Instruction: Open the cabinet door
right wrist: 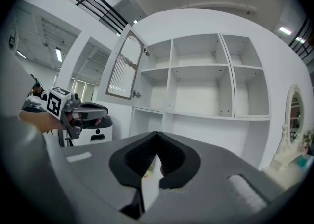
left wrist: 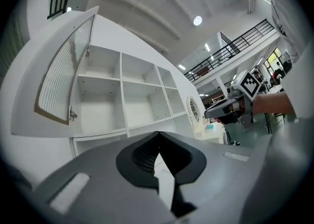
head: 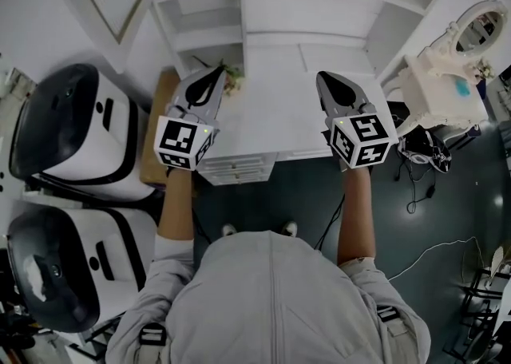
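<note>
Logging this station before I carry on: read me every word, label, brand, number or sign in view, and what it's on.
No readable text in any view.
The left marker cube, on the left gripper: black-and-white square patterns, not letters.
The right marker cube, on the right gripper: the same.
The white machines: any marks are too small to read.

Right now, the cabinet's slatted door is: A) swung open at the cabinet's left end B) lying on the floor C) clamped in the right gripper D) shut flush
A: the slatted door stands swung out on its hinges, away from the front of the cabinet.
</note>
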Tool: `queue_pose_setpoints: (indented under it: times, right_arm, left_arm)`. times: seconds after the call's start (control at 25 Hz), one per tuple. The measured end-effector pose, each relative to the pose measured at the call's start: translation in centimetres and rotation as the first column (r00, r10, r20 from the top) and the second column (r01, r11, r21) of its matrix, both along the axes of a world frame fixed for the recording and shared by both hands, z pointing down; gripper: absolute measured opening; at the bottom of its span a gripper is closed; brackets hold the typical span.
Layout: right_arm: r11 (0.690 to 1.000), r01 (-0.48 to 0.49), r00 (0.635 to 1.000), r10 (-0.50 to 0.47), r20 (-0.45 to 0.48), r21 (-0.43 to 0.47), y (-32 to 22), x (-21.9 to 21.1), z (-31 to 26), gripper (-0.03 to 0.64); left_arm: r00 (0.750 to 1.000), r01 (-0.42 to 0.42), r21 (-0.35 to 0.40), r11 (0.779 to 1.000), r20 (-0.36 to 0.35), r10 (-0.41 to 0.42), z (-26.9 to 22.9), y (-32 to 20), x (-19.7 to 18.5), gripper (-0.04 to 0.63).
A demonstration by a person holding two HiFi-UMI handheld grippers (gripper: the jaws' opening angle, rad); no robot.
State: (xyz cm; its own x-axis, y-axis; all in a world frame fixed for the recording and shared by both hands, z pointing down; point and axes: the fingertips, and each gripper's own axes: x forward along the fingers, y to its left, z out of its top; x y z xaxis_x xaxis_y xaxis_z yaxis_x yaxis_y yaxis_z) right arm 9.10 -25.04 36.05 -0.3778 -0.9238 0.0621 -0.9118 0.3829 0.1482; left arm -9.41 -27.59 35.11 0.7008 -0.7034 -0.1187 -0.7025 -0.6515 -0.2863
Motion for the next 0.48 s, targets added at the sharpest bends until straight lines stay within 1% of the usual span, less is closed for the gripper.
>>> queue_pose_setpoints:
  times: [0.16, 0.32, 0.48]
  right_arm:
    - [1.0, 0.005, 1.0, -0.005, -0.029, -0.012, -0.2, -0.18, 0.78, 0.0]
    - [1.0, 0.011, 0.999, -0.011, -0.04, -0.013, -0.66, -0.54, 0.84, 0.0]
    - [1.0, 0.007, 0.999, -0.007, -0.052, -0.007, -0.8, -0.64, 0.68, 0.0]
  left_arm:
    - [0.999, 0.017, -0.009, 1.0, 0.041, -0.017, 1.11, -0.51, 0.26, 0.017]
    - [0.997, 0.019, 0.017, 1.0, 0.078, -0.02, 1.11, -0.79, 0.61, 0.017]
    - [0.997, 0.01, 0.026, 1.0, 0.079, -0.012, 0.84, -0.73, 0.72, 0.017]
